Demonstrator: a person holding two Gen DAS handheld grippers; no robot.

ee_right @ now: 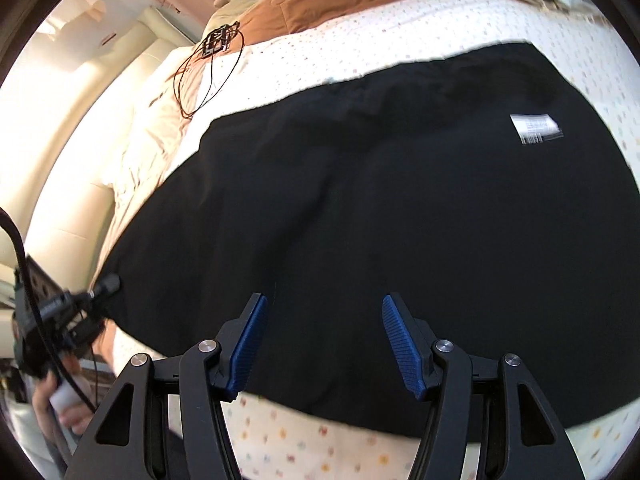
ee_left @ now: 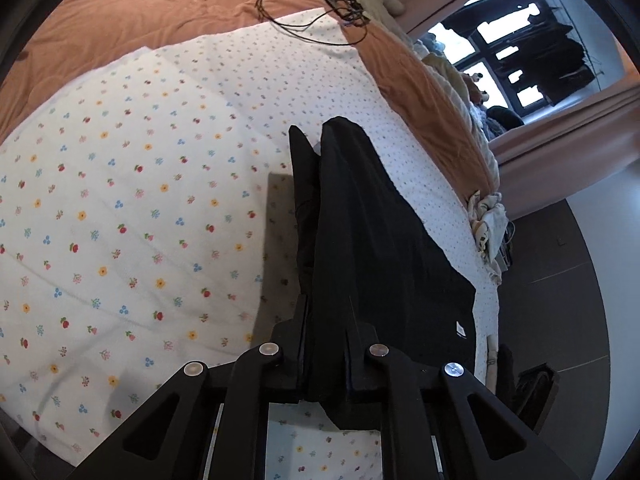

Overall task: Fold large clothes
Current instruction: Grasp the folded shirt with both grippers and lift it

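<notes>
Floral sheet (ee_left: 120, 200), orange duvet (ee_left: 140, 12), cable (ee_left: 304, 8)

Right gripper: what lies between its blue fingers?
In the right wrist view, the right gripper has nothing gripped between its fingers; only the black garment spread on the bed behind.

Black garment (ee_right: 400, 200) w/ white printed label (ee_right: 536, 129). Bed sheet (ee_left: 140, 220) white w/ small red, blue, yellow floral print. Quilt (ee_left: 140, 8) rust-orange. Right tongs (ee_right: 324, 344): black frame, blue ribbed pads (ee_right: 250, 344). Curtains (ee_left: 568, 152) pink.
</notes>
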